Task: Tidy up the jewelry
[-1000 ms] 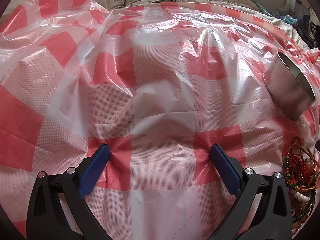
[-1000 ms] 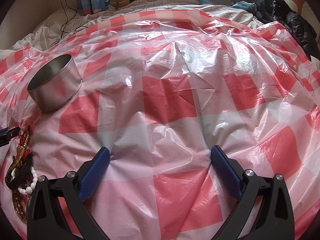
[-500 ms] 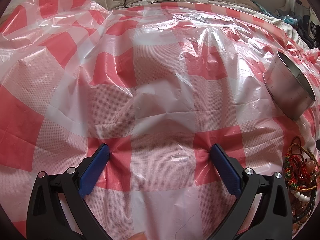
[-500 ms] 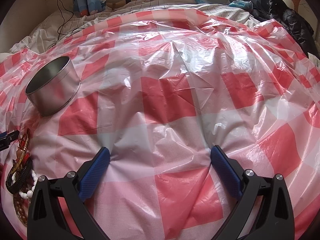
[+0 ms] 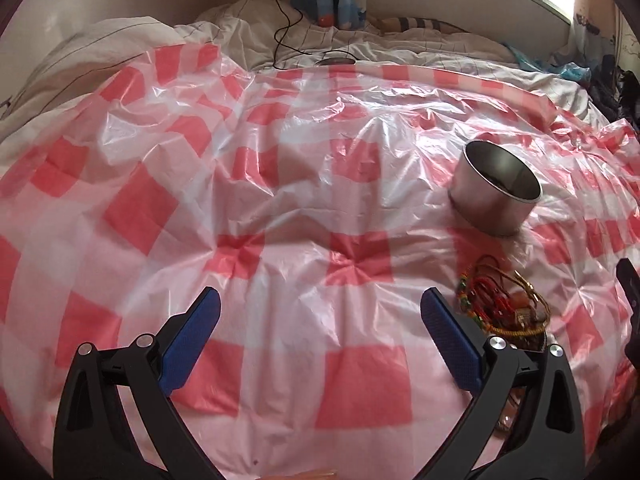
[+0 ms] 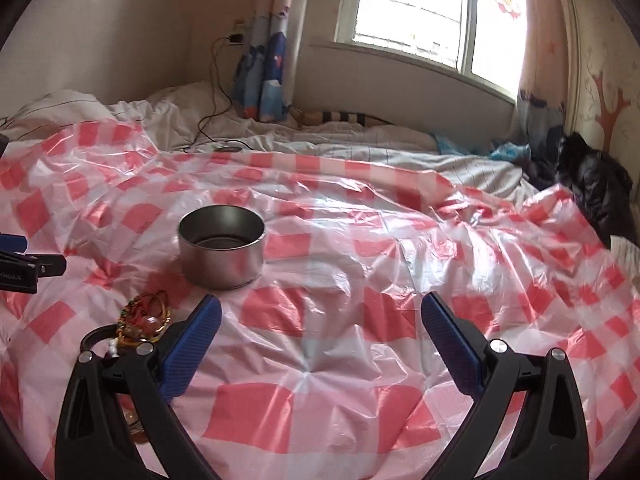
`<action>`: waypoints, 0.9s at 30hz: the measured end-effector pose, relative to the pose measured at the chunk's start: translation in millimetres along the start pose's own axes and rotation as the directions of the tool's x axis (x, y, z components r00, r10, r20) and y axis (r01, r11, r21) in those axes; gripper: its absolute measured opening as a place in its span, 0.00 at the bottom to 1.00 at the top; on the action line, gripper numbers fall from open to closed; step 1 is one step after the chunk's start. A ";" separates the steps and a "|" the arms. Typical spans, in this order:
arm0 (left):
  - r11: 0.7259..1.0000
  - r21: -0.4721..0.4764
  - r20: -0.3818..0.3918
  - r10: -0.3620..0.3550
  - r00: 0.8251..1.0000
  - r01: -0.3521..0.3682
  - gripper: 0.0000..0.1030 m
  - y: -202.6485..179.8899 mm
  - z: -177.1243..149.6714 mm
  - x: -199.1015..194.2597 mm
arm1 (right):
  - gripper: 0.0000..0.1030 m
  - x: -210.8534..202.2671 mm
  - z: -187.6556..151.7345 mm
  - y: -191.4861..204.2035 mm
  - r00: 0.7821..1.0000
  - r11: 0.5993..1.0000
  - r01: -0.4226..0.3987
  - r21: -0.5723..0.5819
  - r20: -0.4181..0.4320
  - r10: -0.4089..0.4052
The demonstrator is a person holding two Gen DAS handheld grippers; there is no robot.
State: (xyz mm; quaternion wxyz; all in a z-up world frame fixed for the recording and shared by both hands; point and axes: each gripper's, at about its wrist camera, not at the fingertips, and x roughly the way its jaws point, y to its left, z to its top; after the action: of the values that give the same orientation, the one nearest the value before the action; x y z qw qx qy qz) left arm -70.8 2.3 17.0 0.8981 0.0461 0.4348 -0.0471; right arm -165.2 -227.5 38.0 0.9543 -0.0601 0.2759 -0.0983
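Your left gripper and right gripper both gape wide, holding nothing, above the red-checked plastic sheet. The jewelry pile lies between them, just beside each, near the steel tin.

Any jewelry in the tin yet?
No. In the right wrist view the tin shows a bare bottom, and the jewelry lies heaped on the sheet beside it.

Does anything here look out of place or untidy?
Yes: the bracelets lie in a tangled heap on the checked plastic sheet, beside the metal tin rather than inside it. The tin stands upright.
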 end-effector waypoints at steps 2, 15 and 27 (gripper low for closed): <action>1.000 0.023 -0.008 0.009 1.000 -0.009 0.94 -8.3 -5.6 -1.7 | 0.93 3.7 -4.2 9.9 0.999 0.999 -0.033 -0.025 -0.036 0.032; 0.996 0.081 -0.028 0.045 0.999 -0.043 0.94 -25.4 -1.7 18.2 | 0.93 21.8 -10.2 36.0 0.985 0.988 -0.134 -0.071 -0.119 0.125; 0.992 0.122 -0.001 0.025 1.000 -0.025 0.94 -37.7 -1.9 13.4 | 0.93 20.5 -7.8 35.6 0.981 0.986 -0.157 -0.058 -0.120 0.149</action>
State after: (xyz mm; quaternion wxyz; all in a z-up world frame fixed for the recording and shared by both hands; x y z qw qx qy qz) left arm -68.7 -35.4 3.7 0.8937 0.1065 0.4314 -0.0622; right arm -146.9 -197.9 14.9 0.9389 -0.0649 0.3376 -0.0185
